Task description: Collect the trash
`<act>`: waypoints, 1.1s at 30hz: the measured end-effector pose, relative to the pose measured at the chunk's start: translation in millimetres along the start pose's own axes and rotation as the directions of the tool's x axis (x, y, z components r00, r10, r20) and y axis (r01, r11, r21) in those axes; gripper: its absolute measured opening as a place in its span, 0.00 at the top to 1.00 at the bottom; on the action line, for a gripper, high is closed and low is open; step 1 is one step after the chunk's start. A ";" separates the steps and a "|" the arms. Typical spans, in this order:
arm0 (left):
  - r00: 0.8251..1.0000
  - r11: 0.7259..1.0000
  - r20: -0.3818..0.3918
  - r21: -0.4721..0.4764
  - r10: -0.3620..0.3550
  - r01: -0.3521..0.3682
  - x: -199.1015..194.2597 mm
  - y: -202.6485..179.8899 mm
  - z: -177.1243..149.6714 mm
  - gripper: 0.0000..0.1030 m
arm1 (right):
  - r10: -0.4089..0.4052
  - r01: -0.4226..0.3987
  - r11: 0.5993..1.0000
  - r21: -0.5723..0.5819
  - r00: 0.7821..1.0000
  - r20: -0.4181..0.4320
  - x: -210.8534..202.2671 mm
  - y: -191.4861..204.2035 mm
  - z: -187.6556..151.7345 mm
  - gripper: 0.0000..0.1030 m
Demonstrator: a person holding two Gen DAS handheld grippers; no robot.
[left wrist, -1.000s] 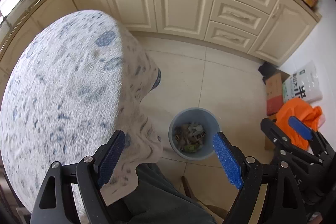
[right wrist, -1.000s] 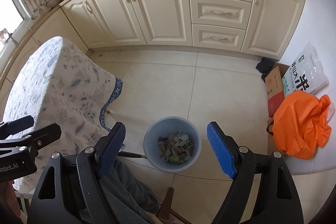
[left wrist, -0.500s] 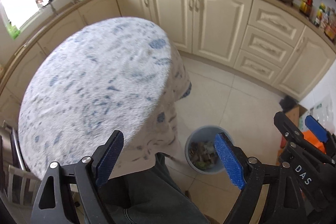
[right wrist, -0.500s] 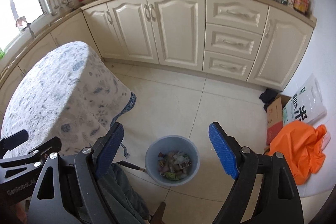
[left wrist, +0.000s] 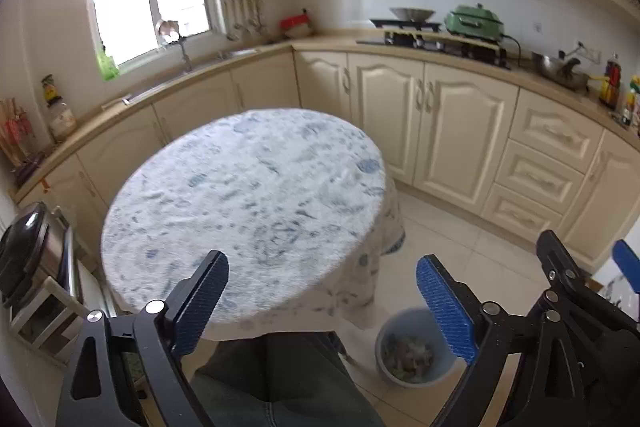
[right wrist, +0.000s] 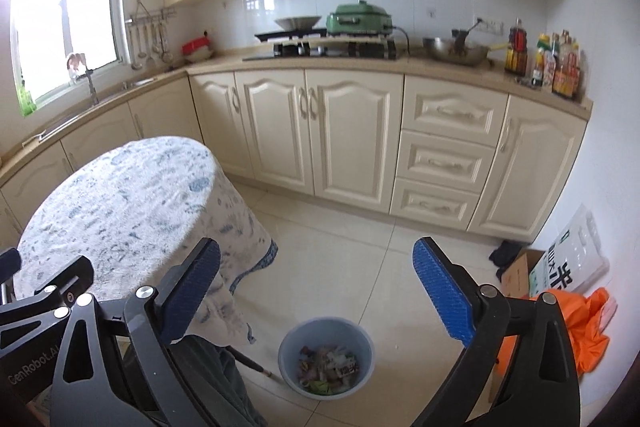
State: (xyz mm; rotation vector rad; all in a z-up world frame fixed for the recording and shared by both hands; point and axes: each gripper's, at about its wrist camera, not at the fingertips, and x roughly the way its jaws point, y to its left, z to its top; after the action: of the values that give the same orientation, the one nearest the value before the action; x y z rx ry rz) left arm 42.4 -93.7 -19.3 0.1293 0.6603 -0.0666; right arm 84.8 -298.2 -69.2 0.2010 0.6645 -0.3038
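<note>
Both hand-held grippers [left wrist: 320, 301] [right wrist: 316, 291] opening, empty, above floor [right wrist: 328, 247].

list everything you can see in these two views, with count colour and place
bin: 1, blue-grey, on the floor, trash inside
table: 1, round, white-and-blue cloth, left of the bin
orange bag: 1, floor at right
cardboard box: 1, brown, behind the orange bag
white printed bag: 1, against the right wall
green cooker: 1, on the counter
wok: 1, metal, on the counter
bottles: several, counter's right end
left gripper: black, blue pads, opening, nothing between
right gripper: same, opening, nothing between
</note>
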 end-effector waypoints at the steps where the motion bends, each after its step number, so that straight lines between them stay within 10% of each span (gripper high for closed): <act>1: 1.000 1.000 0.019 -0.009 0.003 -0.003 -8.1 2.1 -2.5 0.05 | 0.002 -0.002 1.000 -0.007 1.000 0.016 -5.8 0.3 0.7 0.00; 17: 0.970 0.995 0.230 -0.082 0.081 -0.064 -89.5 21.5 -52.6 0.01 | 0.056 -0.044 0.996 -0.082 0.988 0.147 -65.5 8.3 3.8 0.00; 33: 0.984 0.996 0.162 -0.070 0.067 -0.057 -79.4 22.7 -52.5 0.01 | 0.024 -0.013 0.995 -0.103 0.993 0.114 -64.6 5.2 -3.3 0.00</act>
State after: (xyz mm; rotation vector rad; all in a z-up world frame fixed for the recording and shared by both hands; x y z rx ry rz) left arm -49.6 -62.2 -9.3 0.0806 0.4924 0.0043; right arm 36.5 -278.7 -30.5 0.0911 0.5623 -0.2608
